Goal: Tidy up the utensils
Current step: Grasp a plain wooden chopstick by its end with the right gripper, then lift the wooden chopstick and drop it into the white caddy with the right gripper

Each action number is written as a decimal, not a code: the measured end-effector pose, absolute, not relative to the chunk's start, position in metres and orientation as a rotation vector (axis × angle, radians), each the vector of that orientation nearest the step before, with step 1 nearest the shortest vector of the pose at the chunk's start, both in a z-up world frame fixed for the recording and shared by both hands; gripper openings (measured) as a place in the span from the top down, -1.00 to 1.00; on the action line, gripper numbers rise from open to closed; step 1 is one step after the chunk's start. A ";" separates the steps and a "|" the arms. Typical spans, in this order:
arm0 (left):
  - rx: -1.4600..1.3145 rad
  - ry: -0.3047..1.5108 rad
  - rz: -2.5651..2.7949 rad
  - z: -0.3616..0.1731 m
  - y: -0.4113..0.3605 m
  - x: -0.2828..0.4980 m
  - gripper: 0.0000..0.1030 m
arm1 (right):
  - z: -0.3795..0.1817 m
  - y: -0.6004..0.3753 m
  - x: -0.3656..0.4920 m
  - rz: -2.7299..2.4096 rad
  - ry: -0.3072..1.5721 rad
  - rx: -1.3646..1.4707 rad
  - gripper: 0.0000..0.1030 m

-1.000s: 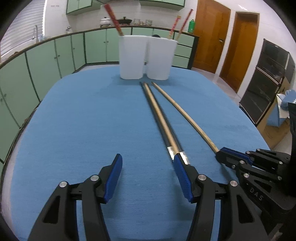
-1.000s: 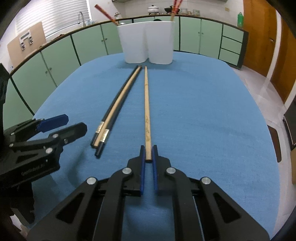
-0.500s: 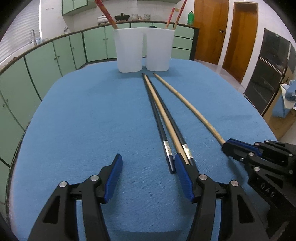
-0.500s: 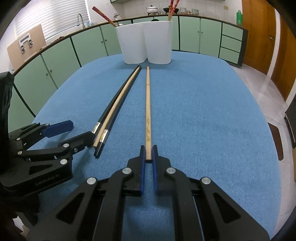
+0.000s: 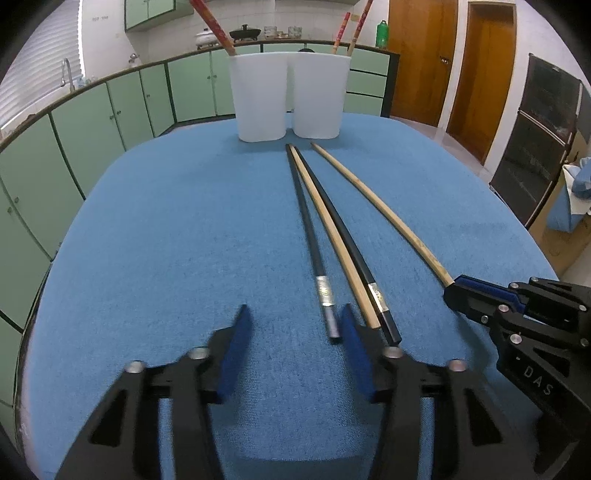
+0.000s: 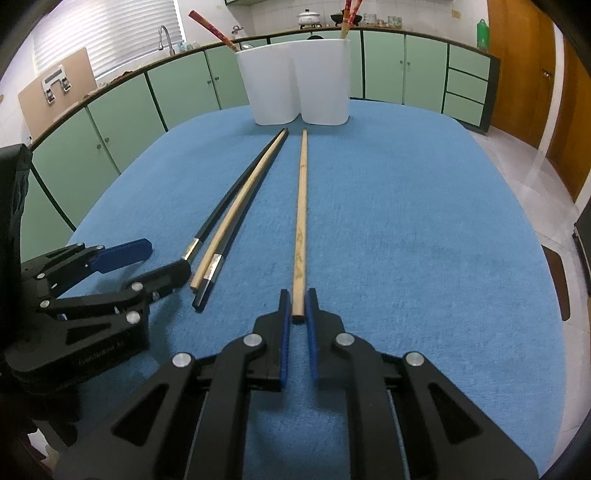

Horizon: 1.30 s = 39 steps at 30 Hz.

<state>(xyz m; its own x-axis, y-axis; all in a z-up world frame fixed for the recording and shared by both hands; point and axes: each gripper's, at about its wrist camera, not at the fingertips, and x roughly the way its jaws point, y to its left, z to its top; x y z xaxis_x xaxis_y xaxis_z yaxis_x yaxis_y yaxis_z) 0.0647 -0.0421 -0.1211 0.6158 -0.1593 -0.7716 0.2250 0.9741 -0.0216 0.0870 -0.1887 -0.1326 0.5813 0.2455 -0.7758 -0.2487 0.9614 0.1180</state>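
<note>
Two black chopsticks with silver bands and a light wooden one lie on the blue tablecloth (image 5: 166,240). My left gripper (image 5: 294,314) (image 6: 166,258) is open and its jaws are closing. The end of the left black chopstick (image 5: 310,229) lies between them, close to the right pad, unpressed. The wooden chopstick (image 5: 332,236) and the second black chopstick (image 5: 347,236) end just outside that pad. My right gripper (image 6: 297,295) (image 5: 456,288) is shut on the near end of a longer wooden chopstick (image 6: 301,206) and its jaws are starting to ease open. A white two-cup holder (image 5: 288,96) at the far end holds red chopsticks (image 5: 212,24).
The table's rounded edge drops off on the left and right. Green cabinets (image 5: 92,122) curve around behind it, wooden doors (image 5: 417,62) stand at the back right, and a dark oven unit (image 5: 539,147) is on the right.
The left gripper's jaws have narrowed. One black chopstick has come apart from the other two and now lies between the left pads. The right pads have parted slightly.
</note>
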 end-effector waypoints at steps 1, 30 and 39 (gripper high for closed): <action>0.079 0.879 -0.225 -0.121 -0.042 0.065 0.41 | -0.133 -0.189 0.087 0.287 0.905 -0.006 0.83; 0.009 0.661 -0.237 -0.033 -0.018 0.042 0.87 | -0.060 -0.208 0.078 0.293 0.716 0.030 0.88; 0.005 0.523 -0.250 0.022 -0.015 0.046 0.88 | -0.010 -0.212 0.090 0.318 0.623 0.024 0.88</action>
<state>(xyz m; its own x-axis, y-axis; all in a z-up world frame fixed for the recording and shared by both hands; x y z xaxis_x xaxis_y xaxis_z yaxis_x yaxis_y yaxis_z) 0.0462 -0.0151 0.0219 0.8368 -0.2350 -0.4944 0.2377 0.9696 -0.0586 0.0899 -0.2124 -0.0103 0.7651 0.2997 -0.5699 -0.2851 0.9513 0.1175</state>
